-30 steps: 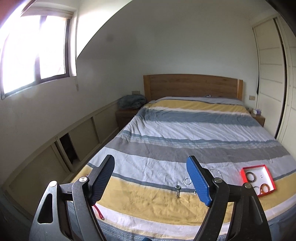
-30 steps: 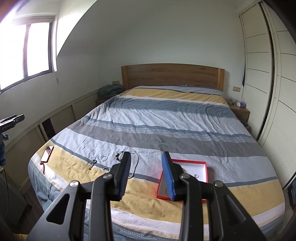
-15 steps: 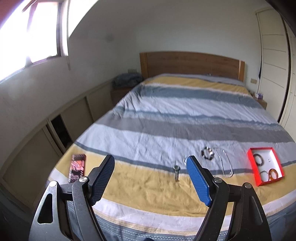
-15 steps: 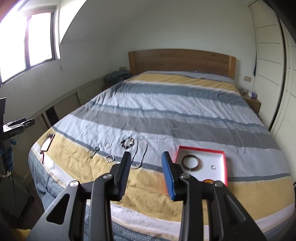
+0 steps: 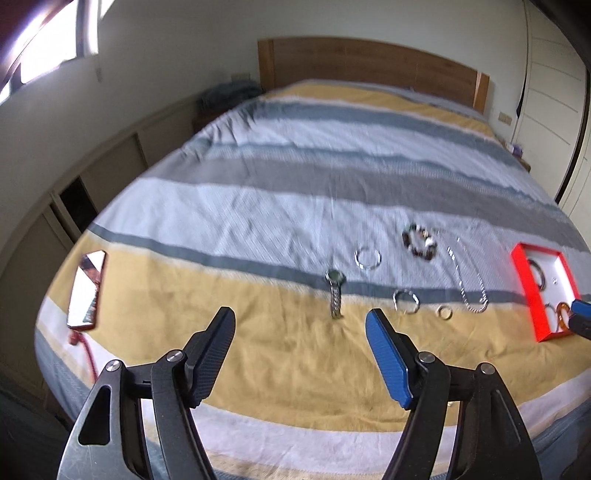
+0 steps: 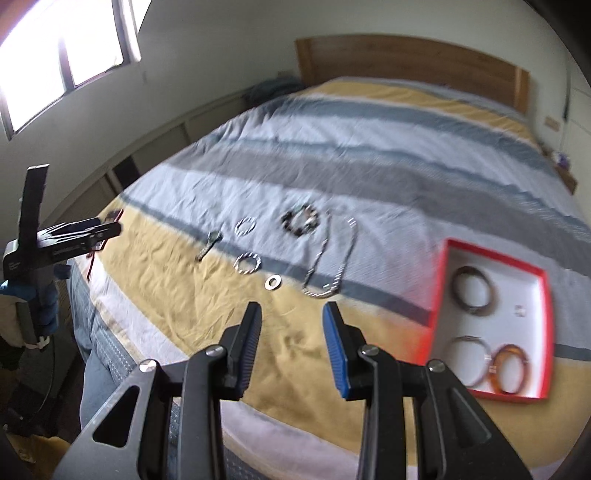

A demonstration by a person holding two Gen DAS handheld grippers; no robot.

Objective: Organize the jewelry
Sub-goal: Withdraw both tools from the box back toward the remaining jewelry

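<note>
Left hand-held gripper (image 5: 300, 328), released and just narrowing on nothing, hangs over the bed (image 5: 258, 206) near the watch (image 5: 335, 292): light, floppy band, best pinched across its links. Right hand-held gripper (image 6: 291, 320), empty, faces the slippery chain (image 6: 328, 258) beside the red box (image 6: 439, 295).

A wide bed (image 5: 295, 184) with a striped cover in yellow, grey, blue and white filled the room, its wooden headboard (image 5: 369, 62) set against a pale wall (image 5: 388, 18). Daylight came through a dark-framed window (image 6: 66, 62) high on the left, above low panelled cupboards (image 5: 110, 166). White wardrobe doors (image 5: 550, 96) stood on the right, with a nightstand (image 6: 565, 177) beside the bed.
</note>
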